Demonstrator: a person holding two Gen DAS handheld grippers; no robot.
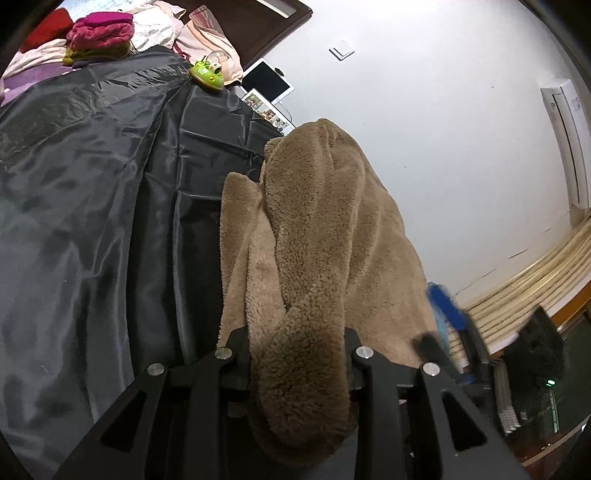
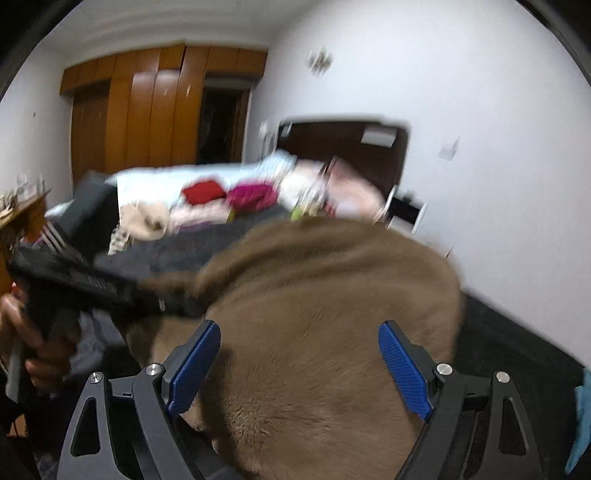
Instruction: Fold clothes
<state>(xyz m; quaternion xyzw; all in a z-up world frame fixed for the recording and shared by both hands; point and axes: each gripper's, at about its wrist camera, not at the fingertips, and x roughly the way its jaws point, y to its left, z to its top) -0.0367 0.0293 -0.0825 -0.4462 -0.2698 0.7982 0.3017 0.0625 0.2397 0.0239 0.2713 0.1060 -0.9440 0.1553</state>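
Left wrist view: the left gripper (image 1: 297, 354), at the bottom centre of the frame, is clenched on a thick fold of a tan fleece garment (image 1: 325, 229), which rises up the middle of the frame over a dark glossy sheet (image 1: 92, 184). Folded pink and red clothes (image 1: 99, 31) sit at upper left, beside a green toy (image 1: 207, 72).

Right wrist view, blurred: the right gripper (image 2: 297, 365), at the bottom of the frame, stands released, its blue pads (image 2: 194, 365) spread wide with the fleece filling the centre between and beyond them. At left, a hand (image 2: 37, 347) grips the other gripper's black handle.
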